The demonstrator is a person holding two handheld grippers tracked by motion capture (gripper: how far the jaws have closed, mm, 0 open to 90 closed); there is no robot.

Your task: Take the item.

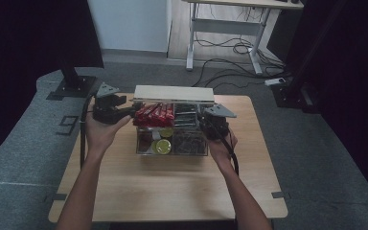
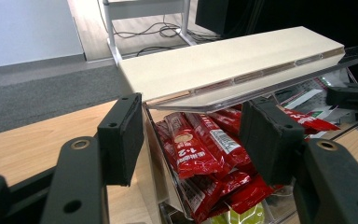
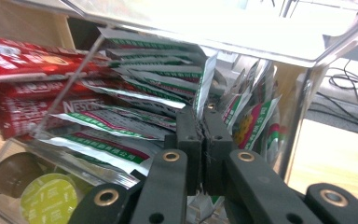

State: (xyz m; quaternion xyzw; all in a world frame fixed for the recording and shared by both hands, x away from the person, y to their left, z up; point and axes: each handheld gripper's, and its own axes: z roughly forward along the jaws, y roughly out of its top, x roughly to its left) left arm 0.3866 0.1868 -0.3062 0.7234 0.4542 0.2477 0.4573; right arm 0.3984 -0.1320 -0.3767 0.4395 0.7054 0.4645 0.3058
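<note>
We are working at a clear organiser box (image 1: 171, 152) standing on the desk (image 1: 172, 191), with its wooden-topped lid (image 1: 174, 94) raised at the back. Our right gripper (image 3: 201, 122) is reaching into the back right compartment, among the green-and-white sachets (image 3: 140, 100). Its jaws are standing closed, or nearly so, right against the edge of one upright sachet (image 3: 204, 84). We cannot tell whether that foil is actually pinched between them, because the closed pads are hiding the contact.

Our left gripper (image 2: 186, 140) is hovering at the box's left end with its jaws spread wide and holding nothing. Between them we are seeing the red coffee sticks (image 2: 200, 149) packed in their compartment under the lid's front edge.

We are judging the job to be at an early stage: the box is open and the right gripper is in position on a sachet, but nothing is lifted out and nothing is lying on the desk beside the box. The green capsule (image 1: 163, 146) and the other pods in the front compartments are sitting untouched. Securing the sachet, drawing it clear and setting it down are all left to do.
</note>
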